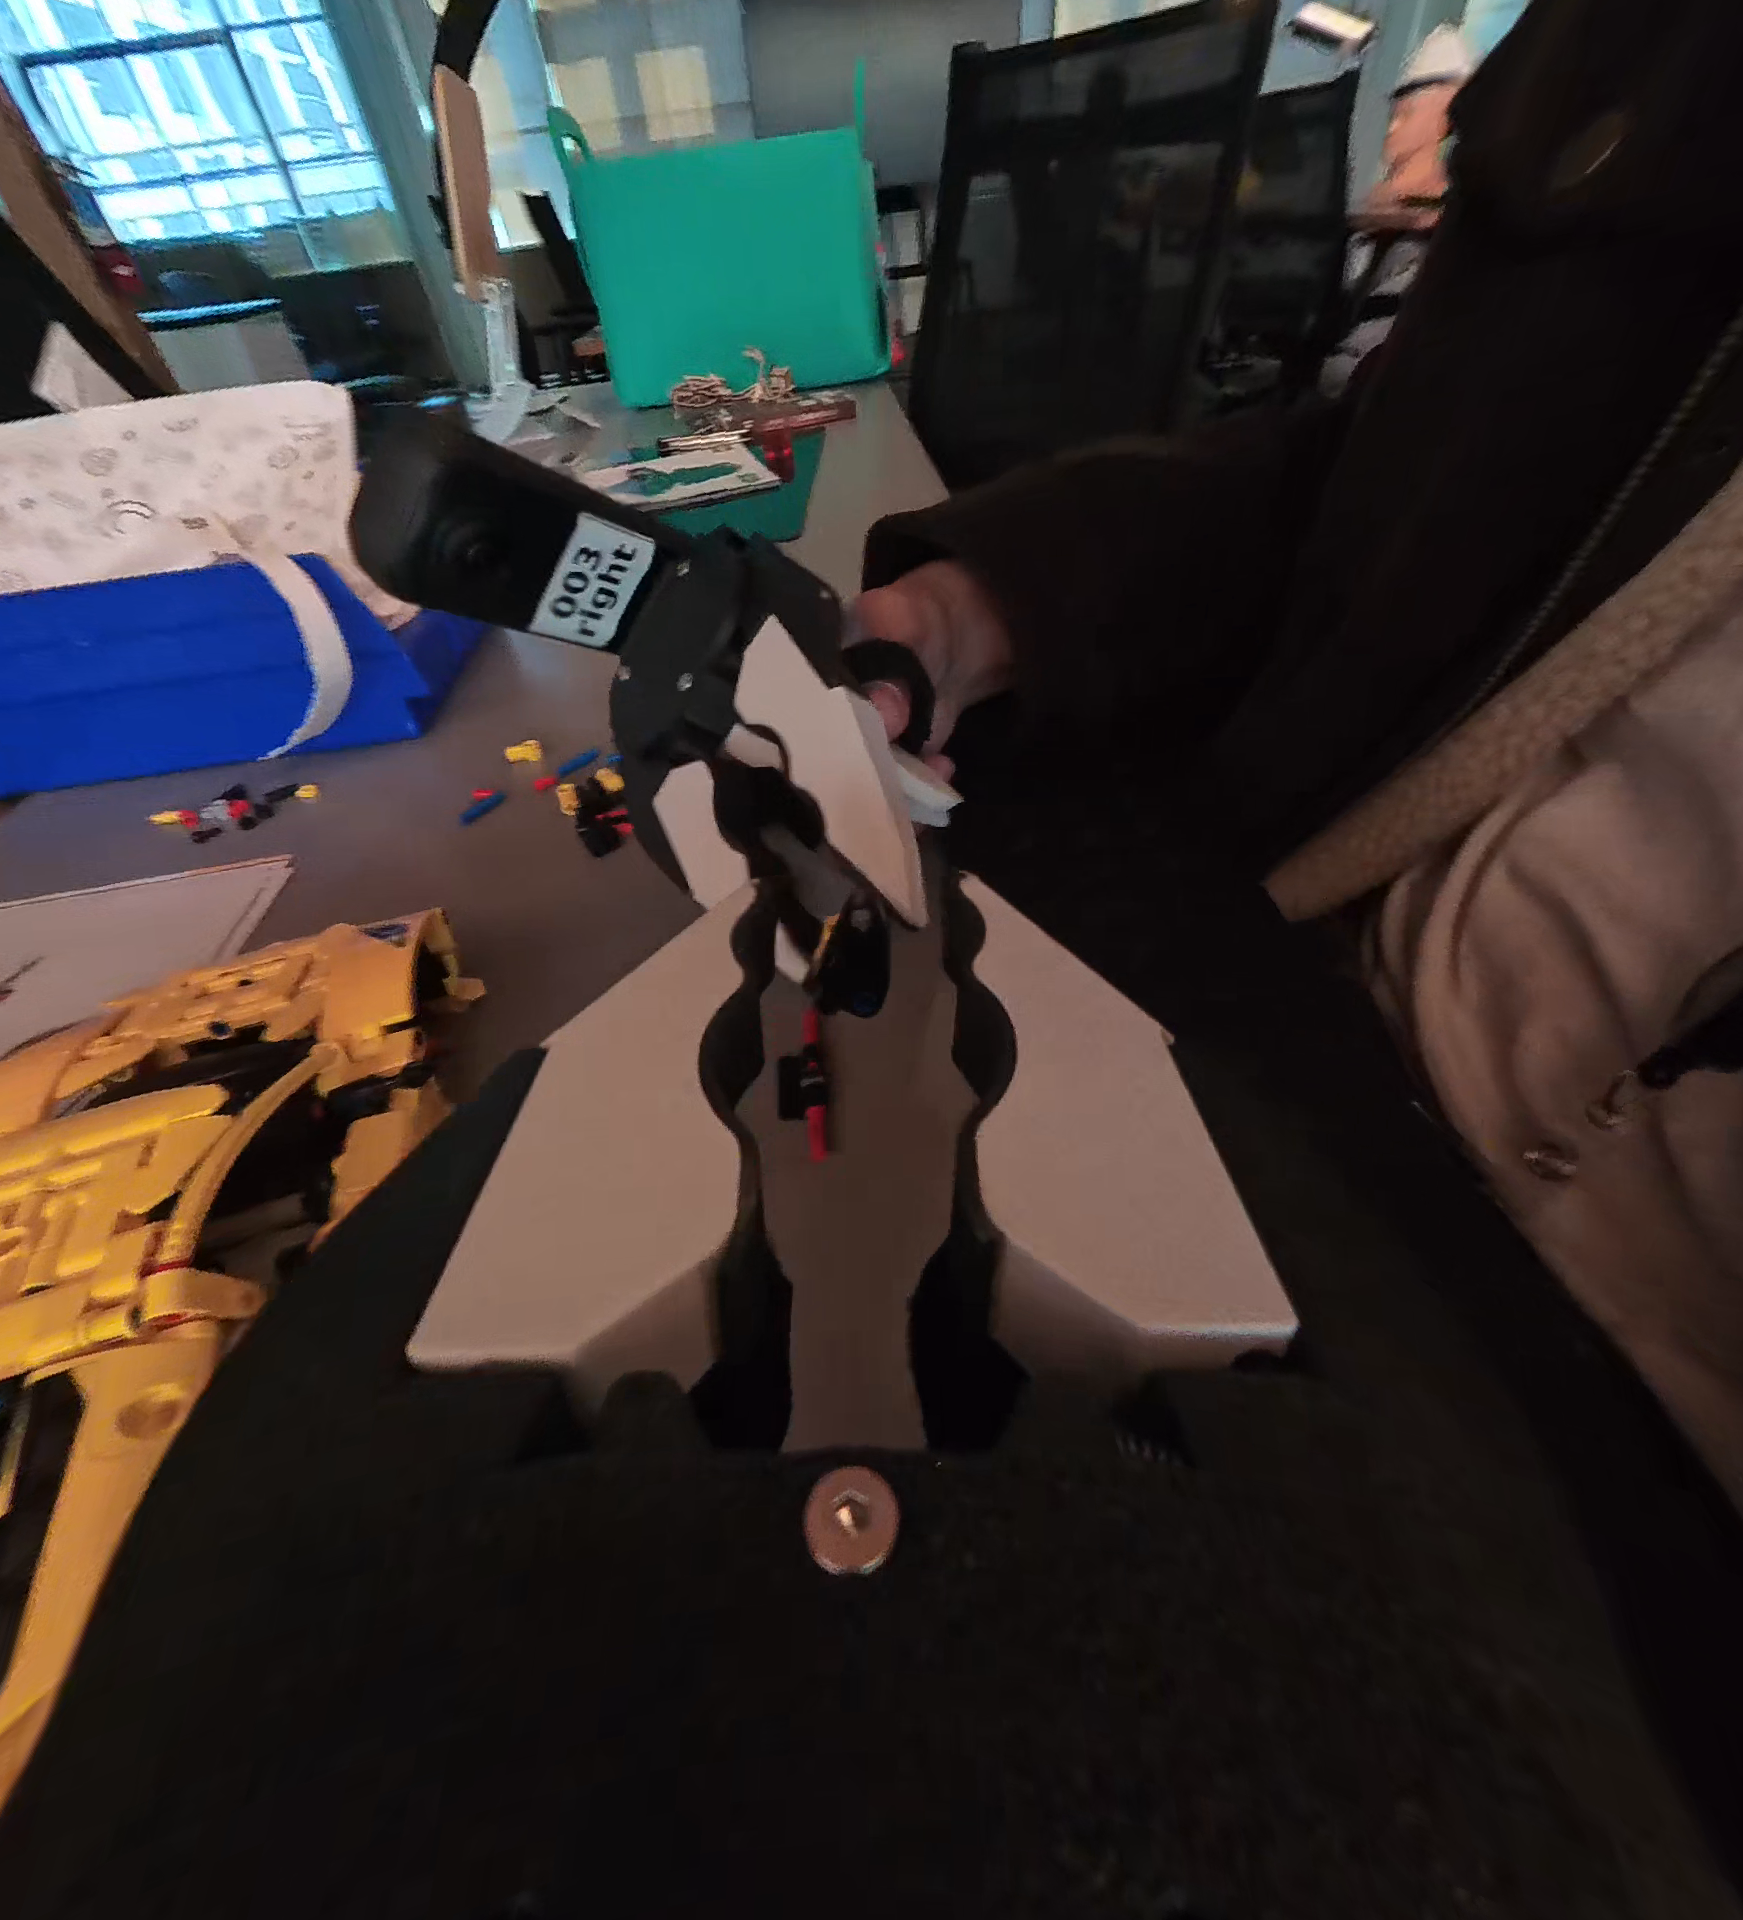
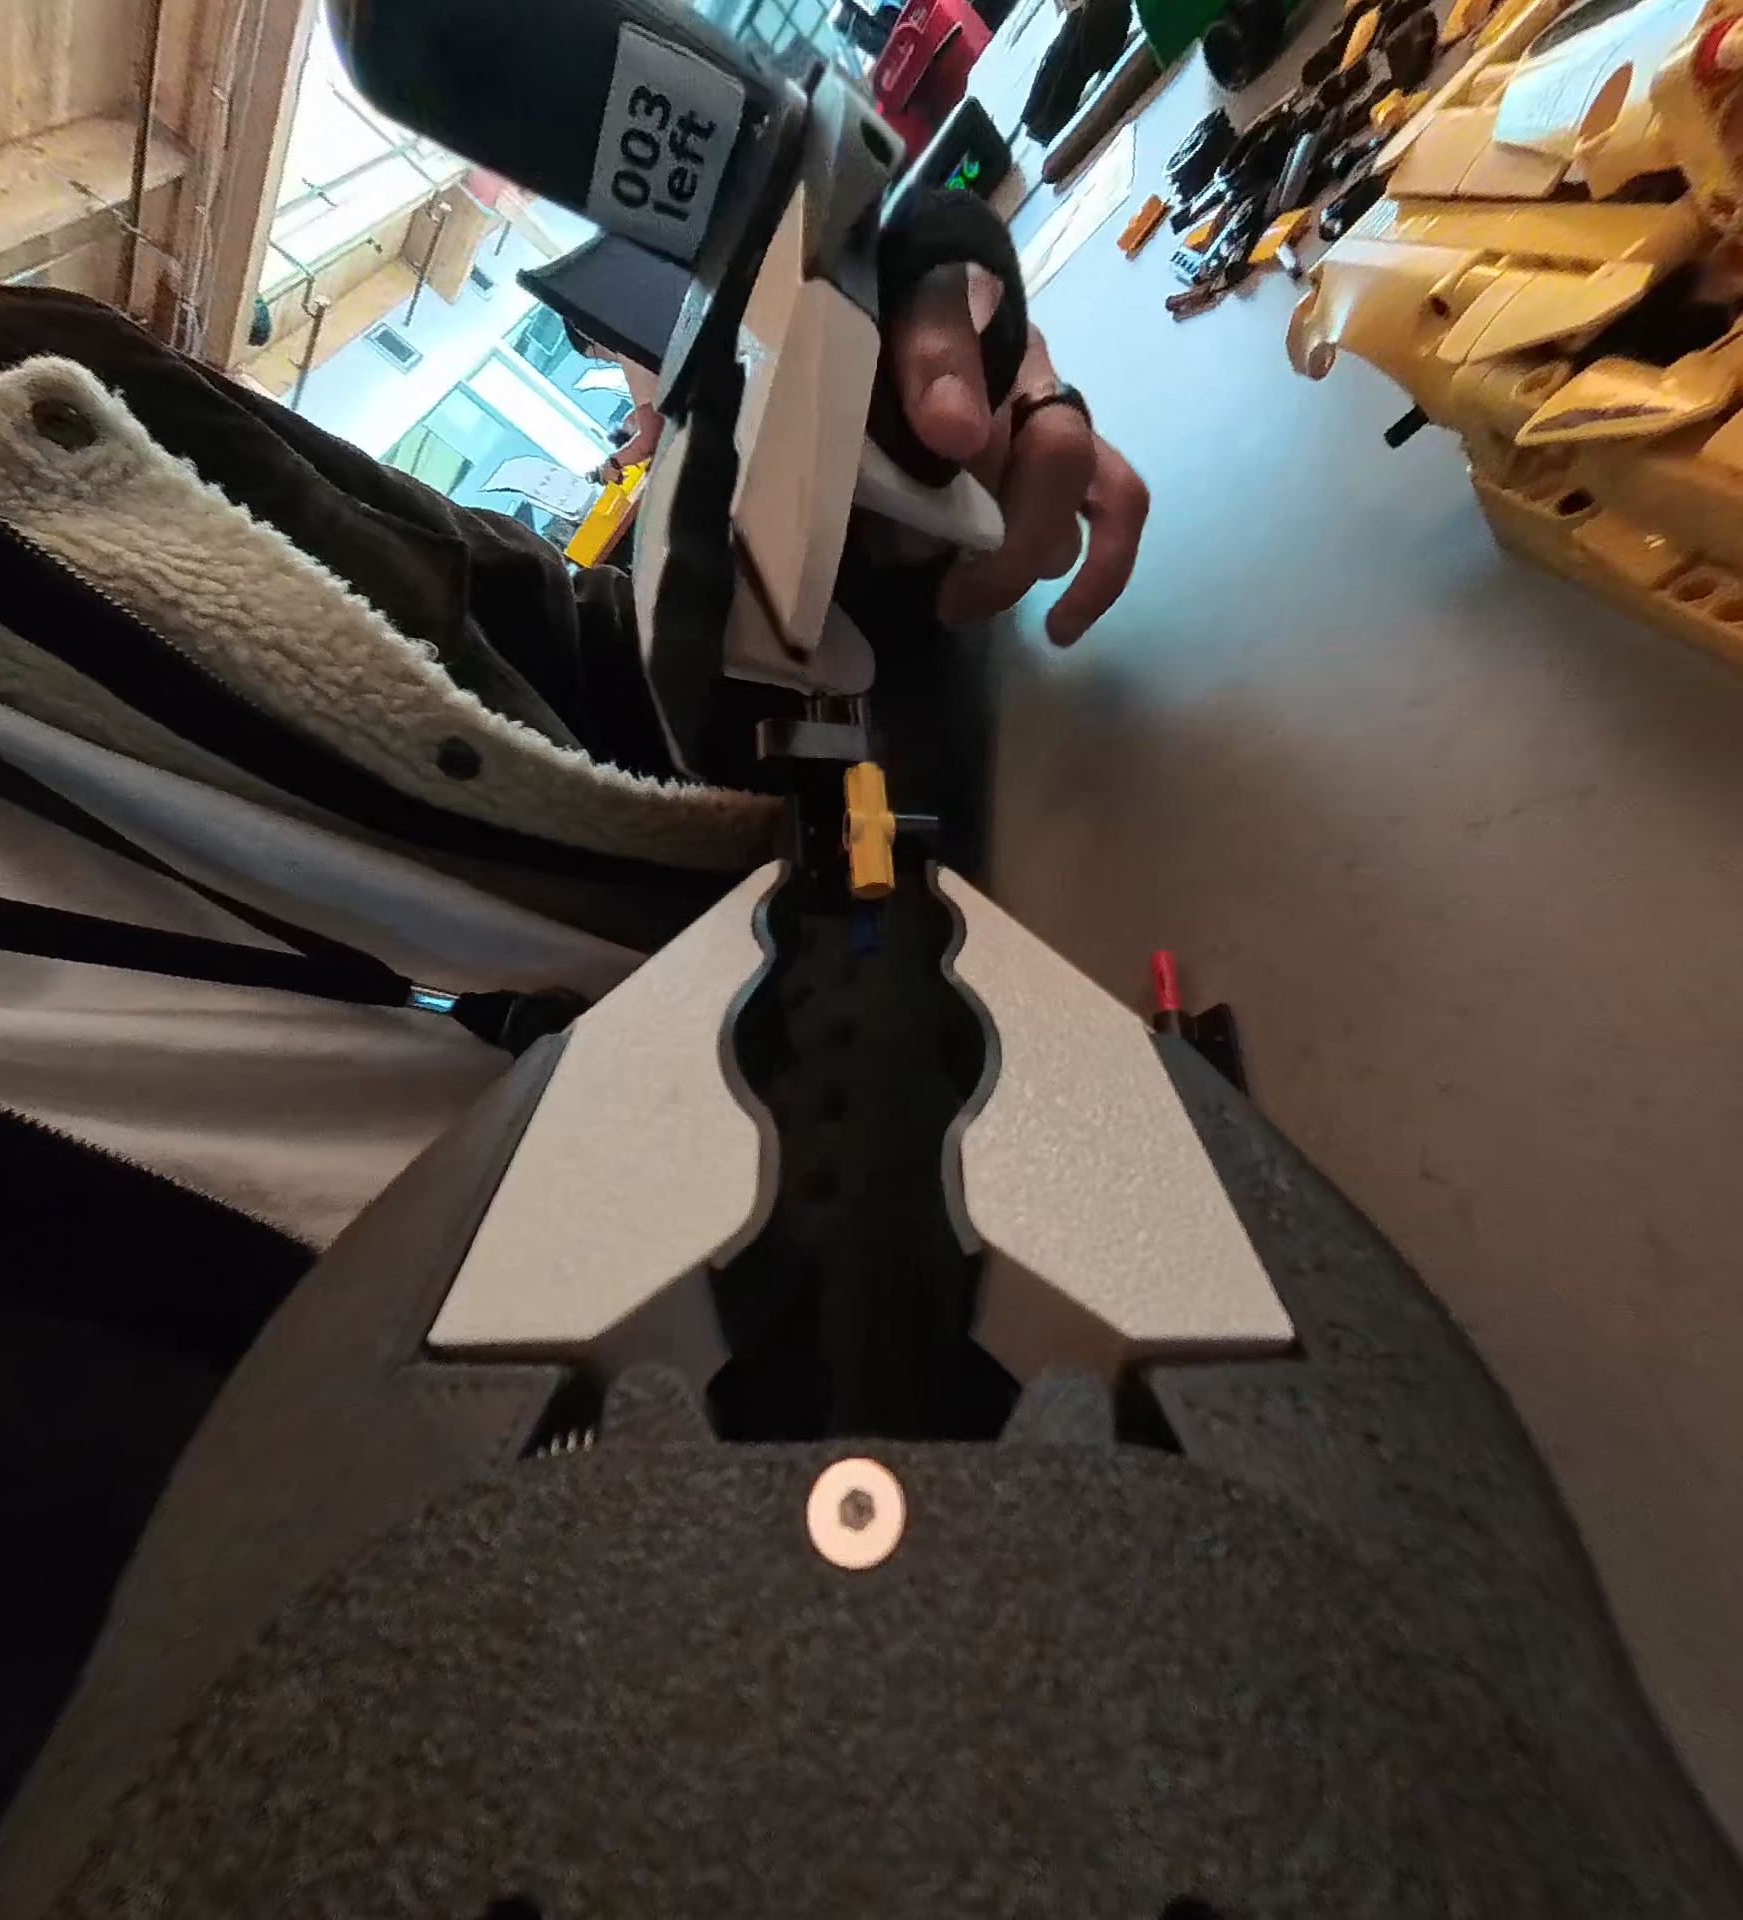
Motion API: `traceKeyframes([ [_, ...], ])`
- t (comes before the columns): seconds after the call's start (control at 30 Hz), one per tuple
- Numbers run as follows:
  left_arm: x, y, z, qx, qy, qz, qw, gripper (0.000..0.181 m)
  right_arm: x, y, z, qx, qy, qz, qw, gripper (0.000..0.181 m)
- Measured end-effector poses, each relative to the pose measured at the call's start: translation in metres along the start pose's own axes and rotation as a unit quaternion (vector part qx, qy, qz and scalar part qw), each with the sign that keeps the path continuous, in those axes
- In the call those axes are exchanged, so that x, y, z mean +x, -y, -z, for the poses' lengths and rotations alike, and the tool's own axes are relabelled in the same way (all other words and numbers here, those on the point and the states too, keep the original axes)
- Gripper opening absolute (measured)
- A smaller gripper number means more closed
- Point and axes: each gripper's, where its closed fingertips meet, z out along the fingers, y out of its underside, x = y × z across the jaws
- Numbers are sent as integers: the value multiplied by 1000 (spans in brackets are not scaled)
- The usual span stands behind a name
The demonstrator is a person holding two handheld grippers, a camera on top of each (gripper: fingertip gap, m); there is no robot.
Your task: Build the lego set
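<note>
Both claws meet tip to tip above the bench, close to its near edge by the person's jacket.

Left claw: in the left wrist view the white fingers stand partly apart with a clear gap between the wavy inner pads. In the right wrist view the same claw comes in from above, tips narrowed onto a dark flat piece; whether it actually clamps that piece cannot be told.

Right claw: fingers set a moderate gap apart. A small lego assembly, a yellow connector on a black cross pin with a blue end, sits at the fingertips. In the left wrist view the right claw descends from the upper left, its tips closed in on a grey bar from which this black, yellow and blue assembly hangs.

A black and red lego piece lies on the bench directly below the two claws. Loose small parts in red, blue, yellow and black are scattered further back, in front of a blue bin. The large yellow lego model lies at the left side of the bench, partly over a white instruction sheet
</note>
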Motion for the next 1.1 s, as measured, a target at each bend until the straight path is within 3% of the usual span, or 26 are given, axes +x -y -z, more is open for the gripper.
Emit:
traceKeyframes([
  [0.1,-4,-4,-2,-16,30,-46,998,29,-3,0,1,1,16,-11,1000,22],
  [0.5,8,-7,-9,-15,4,-57,998,13,-9,-1,-2,-4,44,-29,999,22],
  [0.6,-1,-4,0,-12,30,-60,998,13,-5,9,3,28,17,6,999,23],
  [0.67,-15,0,14,6,55,-30,998,13,9,17,13,50,-57,63,995,26],
  [0.8,-35,-8,38,4,94,53,994,13,36,-3,18,-39,-208,241,947,26],
  [0.97,-42,-24,43,-24,107,106,988,13,49,-29,3,-145,-259,318,901,23],
  [1.1,-39,-26,39,-32,103,94,990,13,56,-31,3,-162,-286,347,878,21],
])
